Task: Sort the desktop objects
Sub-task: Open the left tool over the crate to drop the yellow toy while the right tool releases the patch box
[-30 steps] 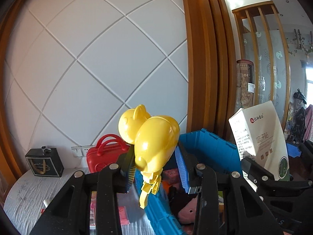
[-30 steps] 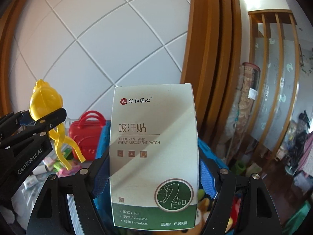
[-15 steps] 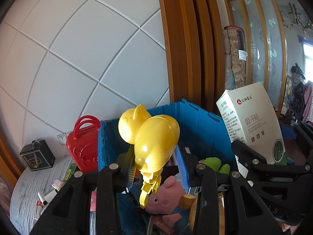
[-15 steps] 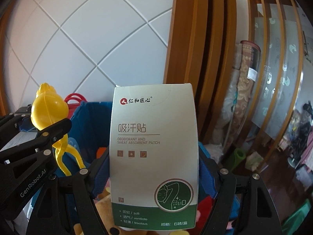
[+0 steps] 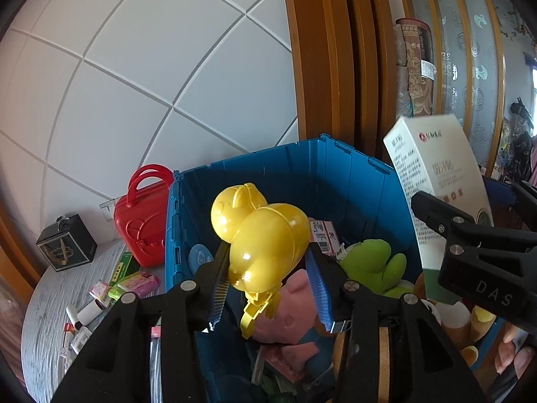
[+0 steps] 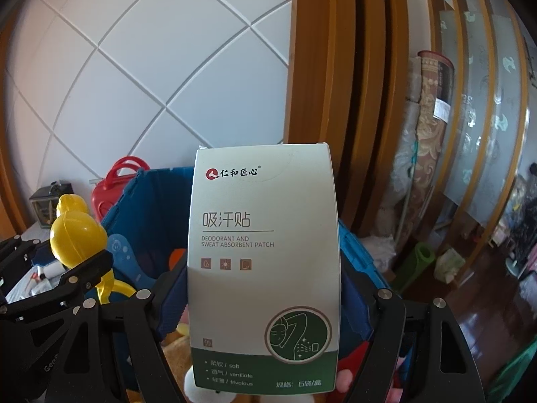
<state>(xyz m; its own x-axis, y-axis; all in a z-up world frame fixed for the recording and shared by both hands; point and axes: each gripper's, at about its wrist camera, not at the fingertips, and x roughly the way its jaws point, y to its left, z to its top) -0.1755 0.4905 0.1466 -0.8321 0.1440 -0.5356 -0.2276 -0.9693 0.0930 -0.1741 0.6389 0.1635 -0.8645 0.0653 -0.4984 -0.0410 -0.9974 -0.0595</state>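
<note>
1. The left gripper (image 5: 268,288) is pinching a yellow toy (image 5: 265,241), a shiny duck-ish thing with a round body, a smaller head on top and a little handle bit hanging under. Both pads are pressed on its sides.
2. The toy is up in the air over the blue bin (image 5: 302,174), above a pink plush (image 5: 292,305) that lies in there.
3. The right gripper (image 6: 265,302) is clamped on a white-and-green box (image 6: 265,268), the kind that says "deodorant and sweat absorbent patch". It stands upright between the pads with the print facing the camera.
4. In the left view that box sits at about 3 o'clock, above the bin's right edge, well apart from the toy.
5. Inside the bin: a green plush (image 5: 372,265) at roughly 2 o'clock from the pink one, a pink carton (image 5: 324,235) behind it, plus more stuff underneath I can't make out.
6. Left of the bin, touching or just beside its wall (hard to tell), stands a red case (image 5: 141,225) with two handles.
7. Further out at 9 o'clock on the grey worktop (image 5: 43,305) there's a black box (image 5: 65,248).
8. Between the black box and the bin lies a scatter of small packets (image 5: 131,282) and tubes.
</note>
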